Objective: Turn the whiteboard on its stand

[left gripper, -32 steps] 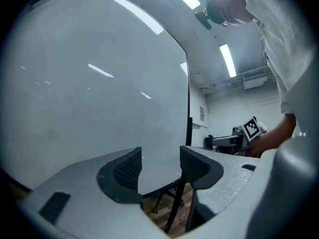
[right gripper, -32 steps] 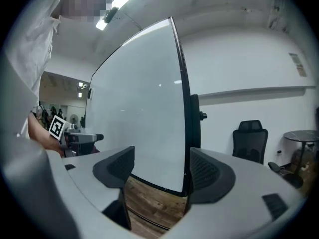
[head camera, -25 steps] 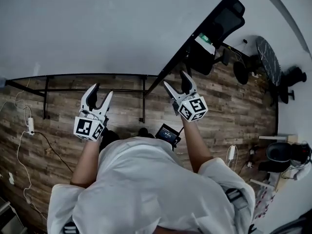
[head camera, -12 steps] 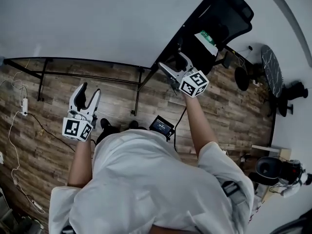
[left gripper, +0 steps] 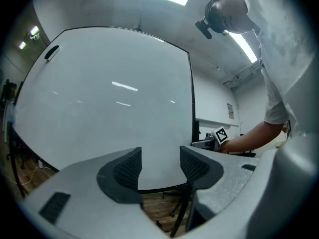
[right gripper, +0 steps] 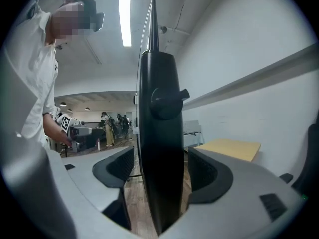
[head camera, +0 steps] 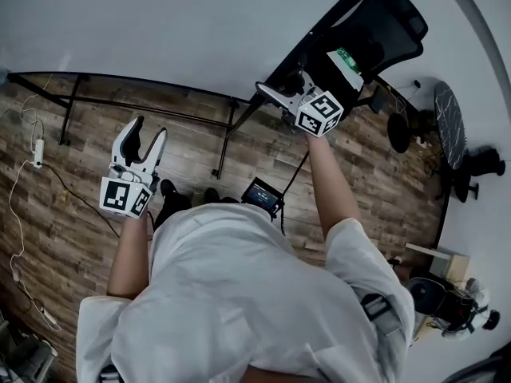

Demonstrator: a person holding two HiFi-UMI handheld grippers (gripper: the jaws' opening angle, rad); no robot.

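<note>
The big whiteboard (head camera: 160, 22) fills the top of the head view, its black-framed right edge (head camera: 319, 34) running diagonally. My right gripper (head camera: 279, 83) is at that edge. In the right gripper view the board's black side post (right gripper: 157, 133), seen edge-on with a round knob (right gripper: 164, 101), stands between the jaws; they are closing, with slim gaps still showing at both pads. My left gripper (head camera: 150, 126) is open and holds nothing, low in front of the board face (left gripper: 109, 98), which shows between its pads (left gripper: 130, 168).
The stand's black lower bars (head camera: 120, 104) cross the wooden floor. A black office chair (head camera: 375, 30) sits behind the board's right edge. A small screen device (head camera: 261, 194) lies at the person's feet, and cables (head camera: 32, 158) trail at the left. A tan table (right gripper: 232, 148) is beyond the post.
My right gripper has moved up and forward to the board's right edge, and the post now sits between its jaws. The left gripper drifted slightly left, still open.
</note>
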